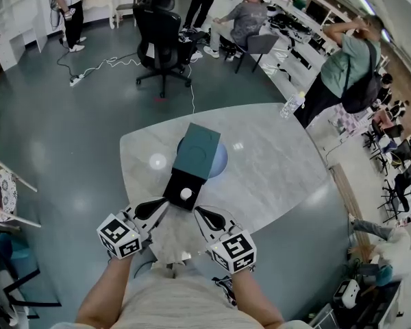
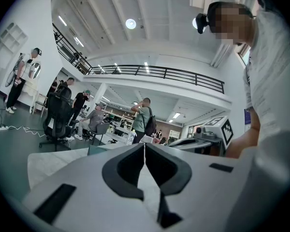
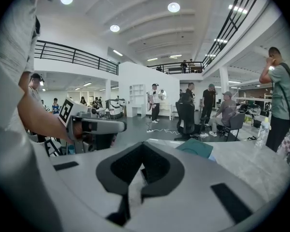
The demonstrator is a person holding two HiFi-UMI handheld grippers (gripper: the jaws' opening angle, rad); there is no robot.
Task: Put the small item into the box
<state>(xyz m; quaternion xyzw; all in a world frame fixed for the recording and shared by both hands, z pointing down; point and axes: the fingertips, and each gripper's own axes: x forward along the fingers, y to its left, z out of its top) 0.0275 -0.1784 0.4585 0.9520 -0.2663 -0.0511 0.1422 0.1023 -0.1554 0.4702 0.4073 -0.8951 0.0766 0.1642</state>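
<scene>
A teal box [image 1: 197,149] lies on the marble table [image 1: 274,170], with its black inner part [image 1: 176,184] pulled toward me. On that black part rests a small white round item [image 1: 185,193]. My left gripper [image 1: 163,203] hovers at the table's near edge just left of the item, its jaws shut and empty. At the item's right, my right gripper [image 1: 198,212] is also shut, with nothing between the jaws. The left gripper view shows the left gripper [image 2: 144,147] with its jaw tips touching. From the right gripper view, the right gripper [image 3: 143,145] is closed, with the teal box [image 3: 197,148] beyond it.
A blue round dish [image 1: 220,162] lies under the box. A clear bottle [image 1: 292,103] stands at the table's far right corner. Beyond the table are a black office chair [image 1: 157,36], floor cables [image 1: 96,67] and several people.
</scene>
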